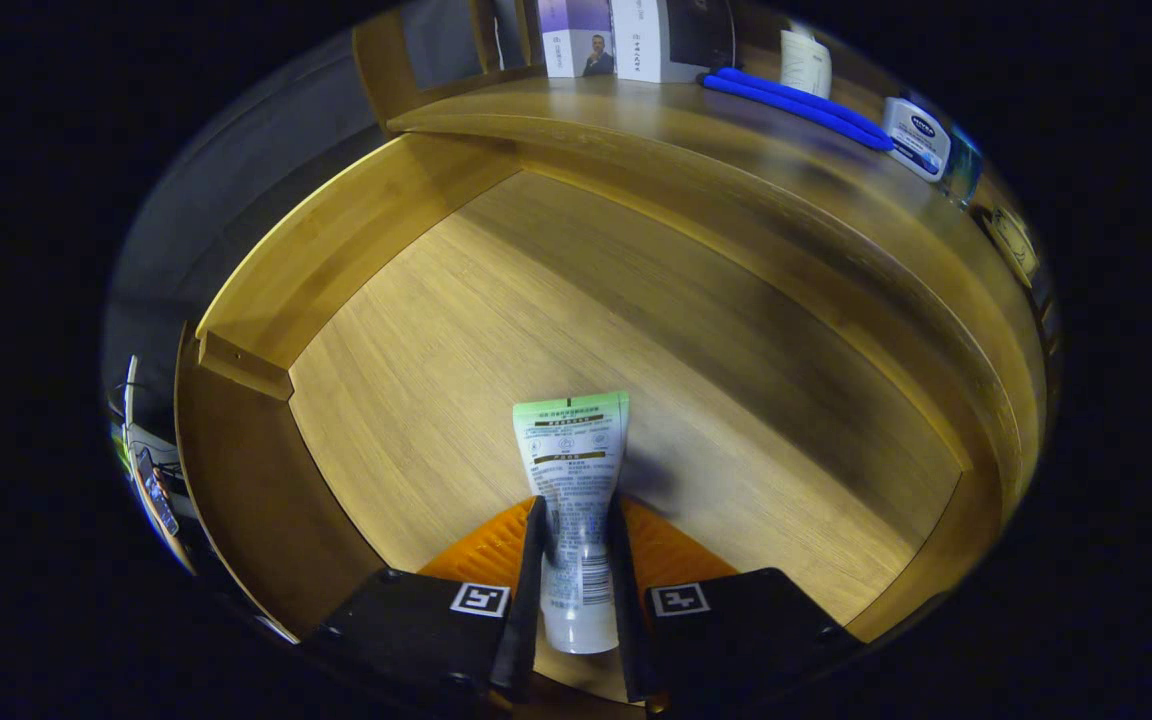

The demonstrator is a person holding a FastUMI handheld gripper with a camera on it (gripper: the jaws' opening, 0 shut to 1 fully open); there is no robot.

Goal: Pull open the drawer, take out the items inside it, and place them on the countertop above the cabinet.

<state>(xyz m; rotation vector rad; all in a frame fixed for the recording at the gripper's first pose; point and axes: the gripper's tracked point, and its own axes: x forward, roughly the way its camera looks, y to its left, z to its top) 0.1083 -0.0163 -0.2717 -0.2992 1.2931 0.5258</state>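
My gripper is shut on a white and green tube. Both black fingers press on the tube's sides, its crimped end pointing away from me. The tube hangs over the bare wooden floor of the open drawer. Beyond the drawer, the cabinet's countertop runs across the far side.
On the countertop stand two boxes, a blue strip-like item, a white paper item and a small white tub with a blue label. The drawer's wooden side wall rises to the left, its front panel close by.
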